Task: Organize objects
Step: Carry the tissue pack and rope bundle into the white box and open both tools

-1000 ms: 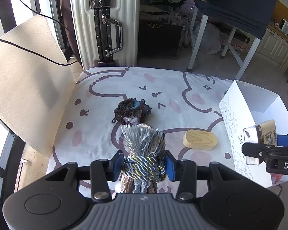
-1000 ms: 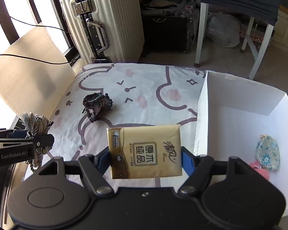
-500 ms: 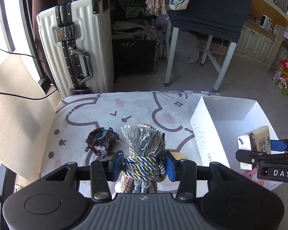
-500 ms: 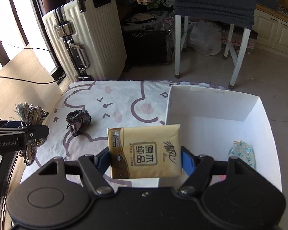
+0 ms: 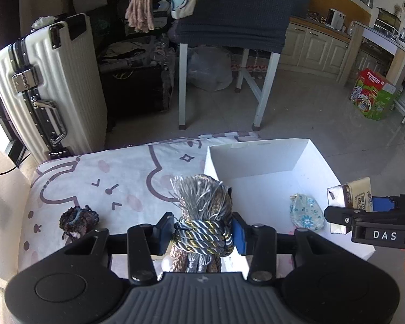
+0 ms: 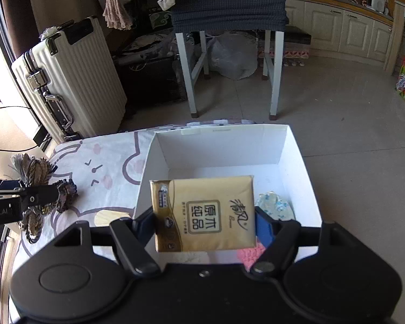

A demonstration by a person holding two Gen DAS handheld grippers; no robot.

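- The tissue pack sits clamped between the pads of my right gripper, jaws spread wide across its width, its printed face up toward the camera and its long side running across from pad to pad.
- It hangs over the near half of the white box, so the drop spot lies straight below and slightly ahead of this tool; I judge a simple lowering and release would land it inside.
- Below the pack in the box lie a floral pouch, partly hidden at its right edge, and something pink by the near wall; the pack could land on either.
- The tassel bundle is pinched in my left gripper, jaws narrow around its wound cord middle, fringe standing up and away from me, so its long axis runs along the fingers.
- From the left wrist view that bundle sits over the box's left wall, not yet clearly inside; the box opening lies ahead and to the right of it.
- My right hand is therefore the nearer to a release; the left needs to carry further right first.
- On the patterned cloth to the left, well apart from the box, a dark yarn clump waits, and a pale wooden piece lies just beside the box's outer wall.
- Beyond stand a ribbed suitcase and a draped stool.
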